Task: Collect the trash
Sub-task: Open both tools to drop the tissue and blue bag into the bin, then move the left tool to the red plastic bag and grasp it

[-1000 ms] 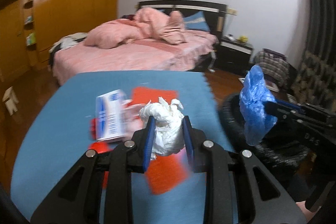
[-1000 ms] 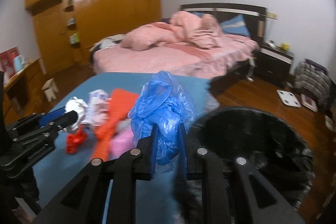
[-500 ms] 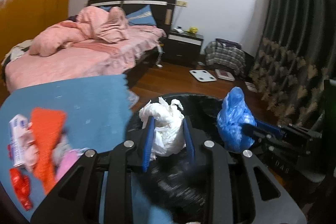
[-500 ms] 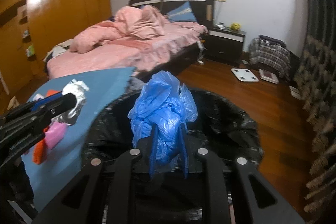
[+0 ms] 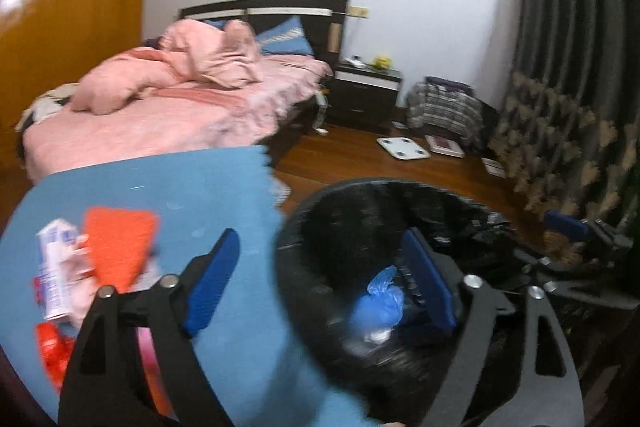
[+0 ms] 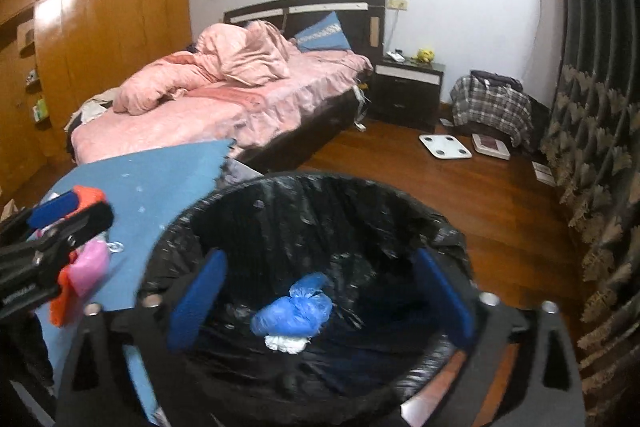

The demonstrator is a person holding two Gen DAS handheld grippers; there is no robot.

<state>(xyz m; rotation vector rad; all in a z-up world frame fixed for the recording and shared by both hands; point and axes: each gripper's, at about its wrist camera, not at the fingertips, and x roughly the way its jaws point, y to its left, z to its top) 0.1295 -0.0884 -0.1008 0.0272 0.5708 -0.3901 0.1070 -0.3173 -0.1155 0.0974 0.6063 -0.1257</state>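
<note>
Both grippers hang over a bin with a black liner (image 6: 320,183), also in the left wrist view (image 5: 320,195). My left gripper (image 5: 318,243) is opening wide with nothing between its fingers. My right gripper (image 6: 320,259) is opening too, and it is empty. At the bottom of the bin lie a crumpled blue plastic bag (image 6: 296,311) (image 5: 380,303) and a white tissue wad (image 6: 286,343) (image 5: 376,337). On the blue mat (image 5: 160,187) to the left lie an orange piece (image 5: 116,247), a white carton (image 5: 52,267), a red wrapper (image 5: 52,347) and a pink item (image 6: 90,267).
A bed with pink bedding (image 6: 224,95) stands behind the mat, with a dark nightstand (image 6: 408,87) beside it. White scales (image 6: 444,147) and a plaid bag (image 6: 492,103) sit on the wooden floor. Dark curtains (image 6: 592,67) hang at the right and a wooden wardrobe (image 6: 100,39) at the left.
Both grippers swung from above the mat to above the bin and opened. The white tissue wad and the blue bag left the jaws and now lie in the bin.
</note>
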